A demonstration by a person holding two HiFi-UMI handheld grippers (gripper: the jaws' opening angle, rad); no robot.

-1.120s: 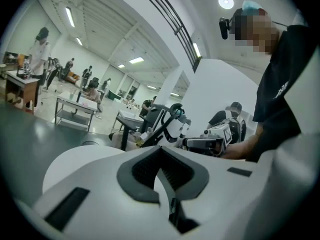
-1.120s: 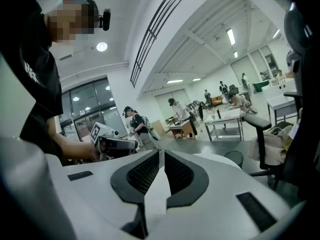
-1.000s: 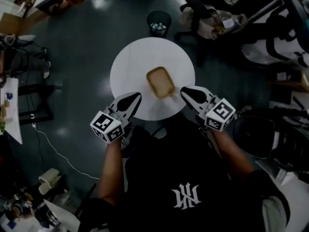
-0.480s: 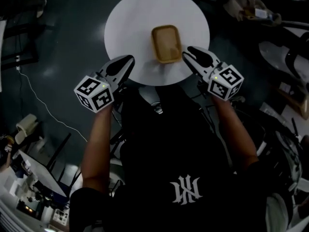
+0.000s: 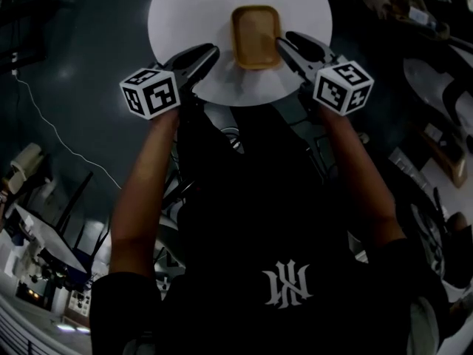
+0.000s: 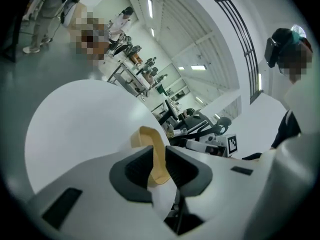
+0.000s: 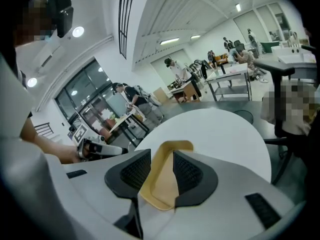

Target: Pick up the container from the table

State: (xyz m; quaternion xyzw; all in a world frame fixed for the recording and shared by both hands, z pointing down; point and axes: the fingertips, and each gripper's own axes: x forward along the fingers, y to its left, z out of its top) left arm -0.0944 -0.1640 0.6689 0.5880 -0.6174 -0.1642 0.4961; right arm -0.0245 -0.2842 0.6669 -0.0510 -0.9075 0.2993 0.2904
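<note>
A shallow tan container (image 5: pixel 256 35) lies on the round white table (image 5: pixel 185 13), close to its near edge. My left gripper (image 5: pixel 207 53) hangs just left of the container, a short gap away, and its jaws are opening. My right gripper (image 5: pixel 284 44) sits at the container's right edge with its jaws also opening. In the left gripper view the container (image 6: pixel 149 140) shows edge-on through the gap of the left gripper (image 6: pixel 159 168). In the right gripper view the container (image 7: pixel 170 156) lies ahead in the gap of the right gripper (image 7: pixel 161 173). Neither pair of pads presses on it.
The dark floor (image 5: pixel 81 65) surrounds the table. Chairs and equipment (image 5: pixel 436 87) crowd the right side. Work benches (image 7: pixel 235 74) and several people stand far off in the hall. The person's torso fills the lower head view.
Both grippers have come down and forward to either side of the container, and both pairs of jaws have parted. The table now sits at the top of the head view.
</note>
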